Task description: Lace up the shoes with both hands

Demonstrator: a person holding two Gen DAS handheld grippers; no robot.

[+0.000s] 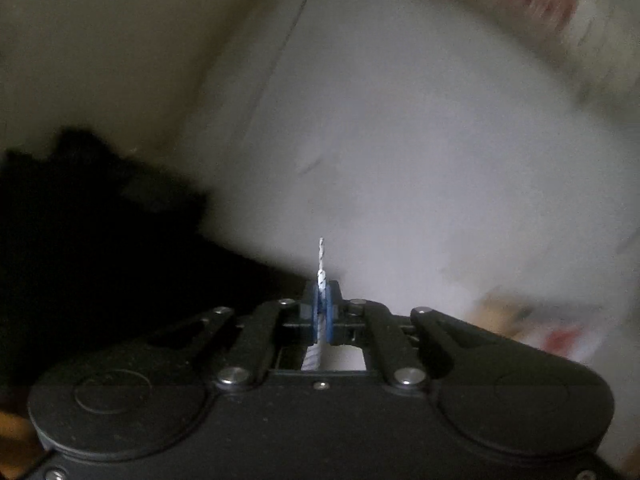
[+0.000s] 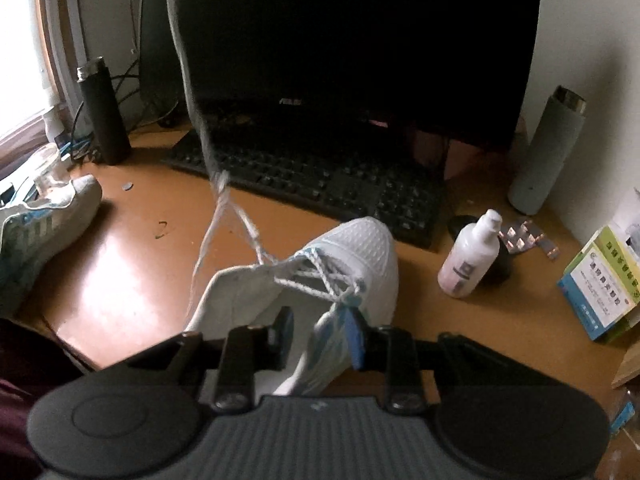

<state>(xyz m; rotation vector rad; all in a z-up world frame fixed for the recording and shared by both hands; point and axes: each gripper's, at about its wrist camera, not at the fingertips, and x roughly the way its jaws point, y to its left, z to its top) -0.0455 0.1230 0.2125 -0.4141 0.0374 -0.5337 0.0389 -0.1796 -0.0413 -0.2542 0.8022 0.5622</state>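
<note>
Up high, the left gripper (image 1: 321,304) is clamped on the tip of the white-and-blue speckled lace (image 1: 321,264), drawing it taut. On the orange desk (image 2: 132,272) lies the white mesh sneaker (image 2: 352,256); the right gripper (image 2: 320,334) straddles its side, fingers parted. Next, I'd guess, steady the shoe and finish the pull-through.

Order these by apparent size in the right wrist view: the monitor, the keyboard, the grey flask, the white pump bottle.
1. monitor
2. keyboard
3. grey flask
4. white pump bottle
The bottle lies nearer the camera than the flask, so their true sizes stay unsure.
</note>
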